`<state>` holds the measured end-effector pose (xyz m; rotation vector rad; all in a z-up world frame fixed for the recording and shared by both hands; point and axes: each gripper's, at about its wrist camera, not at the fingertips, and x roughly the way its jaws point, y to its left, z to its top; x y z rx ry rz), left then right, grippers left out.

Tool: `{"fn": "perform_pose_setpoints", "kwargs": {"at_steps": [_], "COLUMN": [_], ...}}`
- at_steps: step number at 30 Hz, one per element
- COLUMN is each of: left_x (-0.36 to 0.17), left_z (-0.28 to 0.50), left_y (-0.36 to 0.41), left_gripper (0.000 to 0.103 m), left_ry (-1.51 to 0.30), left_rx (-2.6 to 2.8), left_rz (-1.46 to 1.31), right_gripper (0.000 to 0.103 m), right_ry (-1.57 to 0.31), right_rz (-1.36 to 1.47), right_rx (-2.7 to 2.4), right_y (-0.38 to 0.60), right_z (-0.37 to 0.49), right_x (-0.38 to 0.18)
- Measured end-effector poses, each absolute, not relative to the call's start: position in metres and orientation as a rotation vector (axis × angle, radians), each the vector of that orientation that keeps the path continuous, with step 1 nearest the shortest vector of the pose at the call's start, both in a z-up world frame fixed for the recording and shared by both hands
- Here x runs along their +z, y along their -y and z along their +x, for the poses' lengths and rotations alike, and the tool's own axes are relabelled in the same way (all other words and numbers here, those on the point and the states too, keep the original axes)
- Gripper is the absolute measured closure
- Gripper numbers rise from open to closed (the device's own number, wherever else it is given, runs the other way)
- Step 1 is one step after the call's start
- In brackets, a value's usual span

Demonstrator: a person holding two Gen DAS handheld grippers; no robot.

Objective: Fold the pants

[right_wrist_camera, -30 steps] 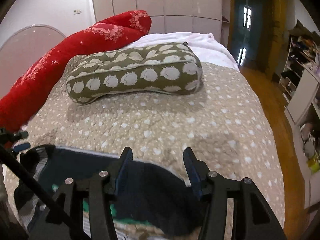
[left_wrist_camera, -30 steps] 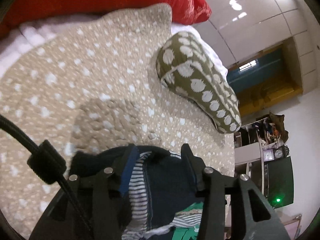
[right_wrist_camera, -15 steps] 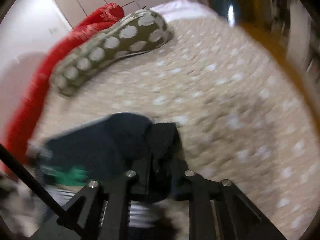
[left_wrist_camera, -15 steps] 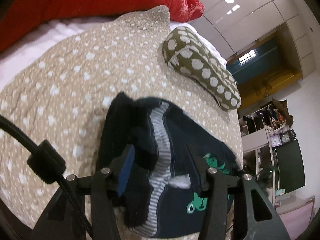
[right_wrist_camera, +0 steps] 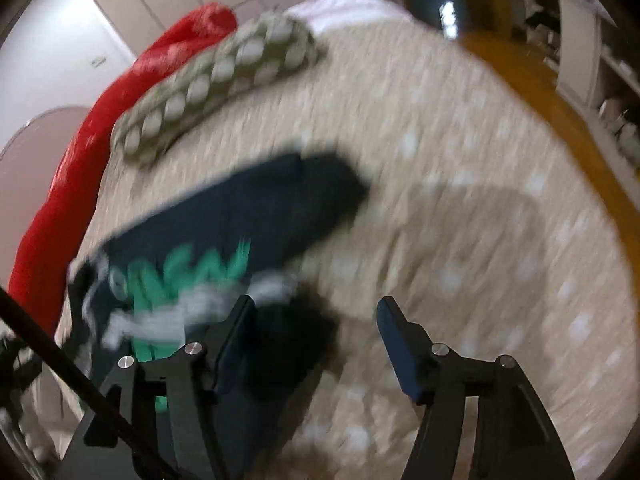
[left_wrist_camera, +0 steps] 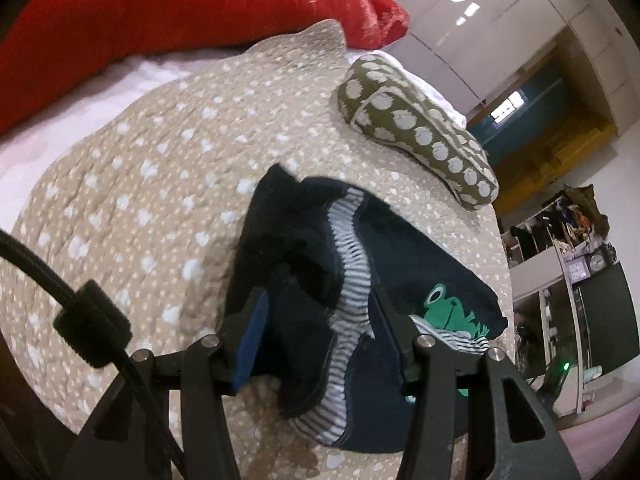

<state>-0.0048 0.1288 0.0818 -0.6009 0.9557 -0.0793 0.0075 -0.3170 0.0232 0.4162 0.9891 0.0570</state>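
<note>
The pants [left_wrist_camera: 408, 268] are dark navy with a grey-striped waistband and a green frog print. They lie in a folded heap on the beige dotted bedspread [left_wrist_camera: 160, 168]. My left gripper [left_wrist_camera: 320, 320] is open, its fingers standing either side of the striped band just above the cloth. In the blurred right wrist view the pants [right_wrist_camera: 240, 216] lie ahead and to the left. My right gripper [right_wrist_camera: 316, 328] is open and empty, with a dark fold of the pants by its left finger.
An olive pillow with white spots [left_wrist_camera: 416, 128] lies further up the bed, and a long red cushion [left_wrist_camera: 160, 12] behind it. White sheet shows at the bed's left side. Shelves and a wooden floor [right_wrist_camera: 532, 64] lie to the right of the bed.
The right gripper was shut on a fold of the pants half a second ago and has opened and let go. The left gripper has drawn back a little, and the pants now lie on the bed.
</note>
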Motion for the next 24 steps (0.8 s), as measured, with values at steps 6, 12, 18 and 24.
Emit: {"fn": "perform_pose_setpoints", "kwargs": {"at_steps": [6,12,18,24], "left_x": [0.080,0.077,0.053,0.033], "left_z": [-0.024,-0.031,-0.019,-0.004], "left_y": [-0.140,-0.149,-0.132,-0.100], "left_gripper": [0.051,0.049,0.042,0.078], "left_ry": [-0.962,-0.963,-1.026,-1.116], "left_rx": [-0.038,-0.007,-0.010,-0.048], "left_rz": [-0.605,-0.604,-0.566,-0.421], "right_gripper": [0.092,0.073,0.055,0.049], "right_ry": [-0.927,-0.949,-0.853,-0.817], "right_rz": [0.514,0.394,0.352,0.348], "right_rx": [0.064,-0.165,-0.233,-0.150], "right_y": [0.329,0.346,0.349,0.319], "right_z": [-0.016,-0.021,-0.048,-0.056], "right_x": [0.032,0.038,0.071,0.075]}}
